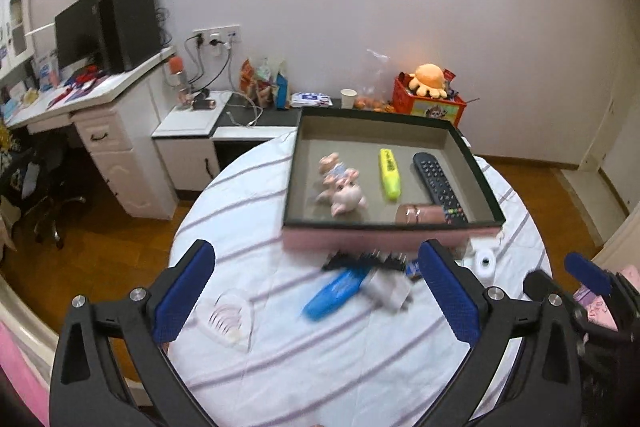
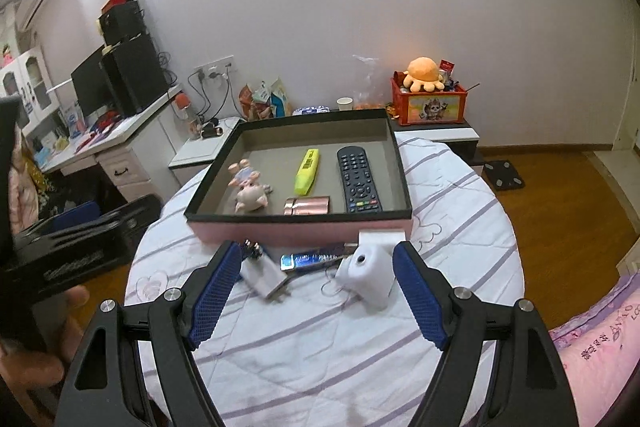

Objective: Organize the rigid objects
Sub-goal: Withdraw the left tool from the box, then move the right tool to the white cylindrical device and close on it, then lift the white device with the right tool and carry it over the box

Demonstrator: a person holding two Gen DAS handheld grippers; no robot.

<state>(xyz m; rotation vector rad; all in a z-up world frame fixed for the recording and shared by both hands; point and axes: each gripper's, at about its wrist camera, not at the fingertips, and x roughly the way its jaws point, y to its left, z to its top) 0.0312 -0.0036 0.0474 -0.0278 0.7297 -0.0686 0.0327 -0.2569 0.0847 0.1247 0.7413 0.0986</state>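
Both grippers hovered empty over loose clutter — a snag waiting.
Left gripper point(image 1: 316, 293) gaped fully, right gripper point(image 2: 316, 293) half-open; the white plastic charger point(image 2: 366, 277) at two o'clock — near the pink-sided black-rimmed cardboard box point(image 2: 304, 231) — could skid away.

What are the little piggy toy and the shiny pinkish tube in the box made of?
The piggy toy looks like hard plastic or ceramic: smooth, slightly glossy painted surface, though blur leaves it open. The pinkish tube looks like metal or metallic-coated plastic: it has a coppery sheen with bright bands. The box looks like matte cardboard.
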